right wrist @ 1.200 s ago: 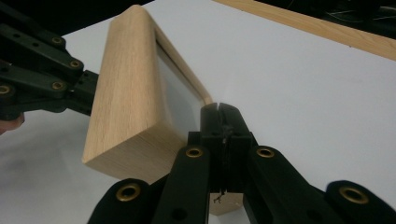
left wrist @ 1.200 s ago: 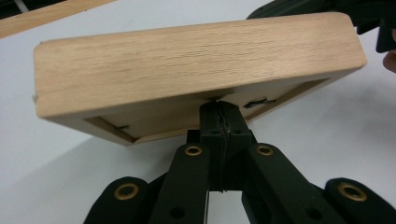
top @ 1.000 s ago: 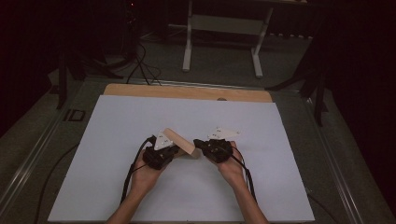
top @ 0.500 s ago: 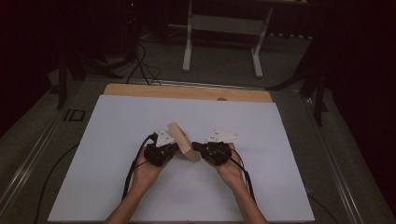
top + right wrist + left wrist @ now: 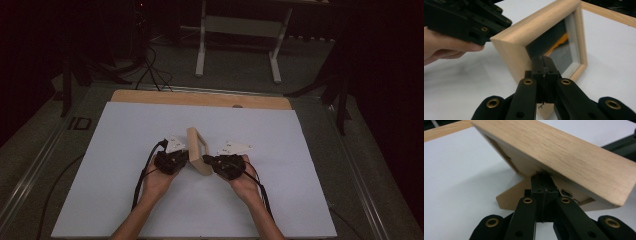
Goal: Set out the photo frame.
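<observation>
A light wooden picture frame (image 5: 199, 150) stands on edge on the white sheet, between my two grippers. My left gripper (image 5: 186, 159) is shut, its tips against the frame's back. In the left gripper view the shut jaws (image 5: 543, 178) meet the backboard under the frame's top rail (image 5: 564, 152), beside a wooden prop leg (image 5: 510, 196). My right gripper (image 5: 207, 161) is shut too. In the right gripper view its tips (image 5: 544, 61) touch the inner edge of the frame (image 5: 536, 30) by the glass (image 5: 564, 55). The left gripper (image 5: 469, 17) and its hand show behind the frame.
The white sheet (image 5: 125, 150) covers most of the table, with a wooden strip (image 5: 200, 99) along its far edge. Beyond the table stand metal legs (image 5: 237, 30), and cables (image 5: 150, 65) lie on the dark floor. A metal rail (image 5: 45, 150) runs along the table's left side.
The frame has swung from lying slanted across the grippers to standing more upright and pointing away from me. Both hands have shifted slightly with it.
</observation>
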Motion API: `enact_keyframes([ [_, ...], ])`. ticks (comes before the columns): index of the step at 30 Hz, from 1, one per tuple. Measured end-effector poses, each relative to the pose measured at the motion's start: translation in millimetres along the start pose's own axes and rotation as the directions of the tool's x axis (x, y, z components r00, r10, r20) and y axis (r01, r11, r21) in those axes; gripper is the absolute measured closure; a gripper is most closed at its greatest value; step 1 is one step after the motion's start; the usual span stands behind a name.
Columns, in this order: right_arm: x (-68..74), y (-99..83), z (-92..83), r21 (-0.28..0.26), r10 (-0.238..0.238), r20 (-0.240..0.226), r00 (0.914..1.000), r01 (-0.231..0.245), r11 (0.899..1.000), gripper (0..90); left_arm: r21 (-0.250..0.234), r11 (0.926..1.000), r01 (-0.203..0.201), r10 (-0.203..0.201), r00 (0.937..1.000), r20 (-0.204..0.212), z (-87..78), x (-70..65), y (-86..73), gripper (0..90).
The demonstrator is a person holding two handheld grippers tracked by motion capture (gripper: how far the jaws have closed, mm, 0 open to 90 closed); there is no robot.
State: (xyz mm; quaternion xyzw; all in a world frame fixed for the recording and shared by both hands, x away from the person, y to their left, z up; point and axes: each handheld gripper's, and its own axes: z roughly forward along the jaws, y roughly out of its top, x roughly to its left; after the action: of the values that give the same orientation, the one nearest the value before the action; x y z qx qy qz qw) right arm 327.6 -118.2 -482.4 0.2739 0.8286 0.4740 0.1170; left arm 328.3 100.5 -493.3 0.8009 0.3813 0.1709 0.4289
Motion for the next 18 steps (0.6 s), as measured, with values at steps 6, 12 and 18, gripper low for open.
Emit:
enact_keyframes([
  [6,4.9,-0.5,2.5,0.000,-0.012,-0.009,0.9999,0.012,1.000,89.9,-0.008,0.9997,0.021,-0.021,0.9994,0.027,4.3,6.3,0.6,89.8],
  [12,4.3,-0.4,3.2,0.003,-0.015,-0.014,0.9998,0.015,1.000,89.2,-0.014,0.9997,0.021,-0.021,0.9991,0.037,4.9,8.7,0.0,89.4],
  [18,3.0,-1.5,0.9,0.010,-0.019,0.006,0.9998,0.019,1.000,83.9,0.002,0.9997,0.025,-0.025,0.9996,0.016,-2.6,12.4,-1.7,80.3],
])
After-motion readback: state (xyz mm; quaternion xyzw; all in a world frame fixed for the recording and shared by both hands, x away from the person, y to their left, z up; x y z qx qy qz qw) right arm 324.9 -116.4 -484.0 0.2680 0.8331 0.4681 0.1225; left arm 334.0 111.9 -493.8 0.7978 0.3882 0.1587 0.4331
